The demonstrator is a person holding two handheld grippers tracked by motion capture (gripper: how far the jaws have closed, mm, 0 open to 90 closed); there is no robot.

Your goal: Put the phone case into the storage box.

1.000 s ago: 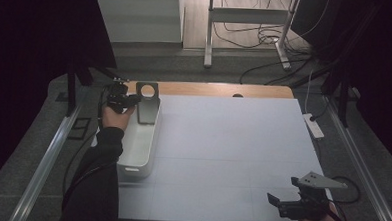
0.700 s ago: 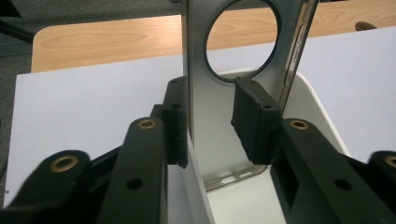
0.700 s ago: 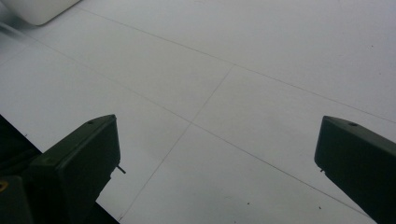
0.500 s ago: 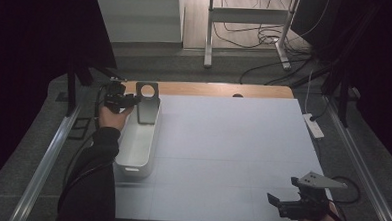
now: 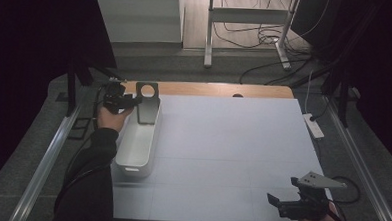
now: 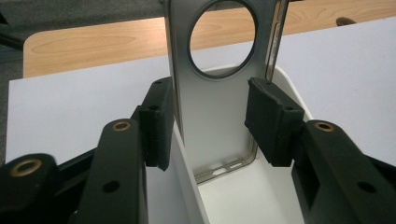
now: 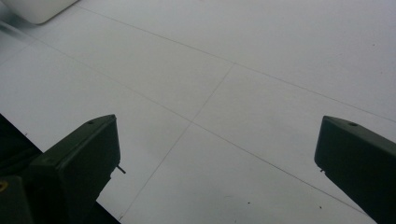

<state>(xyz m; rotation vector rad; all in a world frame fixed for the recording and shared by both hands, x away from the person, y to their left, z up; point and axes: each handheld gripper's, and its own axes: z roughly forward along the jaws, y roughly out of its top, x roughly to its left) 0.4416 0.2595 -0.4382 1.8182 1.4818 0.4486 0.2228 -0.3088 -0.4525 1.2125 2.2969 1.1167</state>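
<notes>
Standing upright at the far end of the white bin (image 5: 136, 147), the grey phone case (image 6: 212, 107) sits between the left claw (image 6: 212, 122) pads, which have just been opening and seemingly no longer press it. Unsupported, it could topple over. The right claw (image 7: 217, 154) gapes empty, well apart from the bin.

A white table top (image 5: 232, 157) marked with thin grid lines spreads across the middle, with a strip of bare wood (image 5: 220, 89) running along its far edge. Beyond it, grey carpet floor (image 5: 196, 68) gives way to paler boards, lit brightly at the back while the sides fall into near darkness. A metal stand (image 5: 248, 22) rises there, black cables (image 5: 247, 37) looping around its feet. A white power strip (image 5: 314, 125) lies off the table's right edge, and metal rails (image 5: 46, 159) run down both sides. Black curtains (image 5: 37, 43) hang left and right.
</notes>
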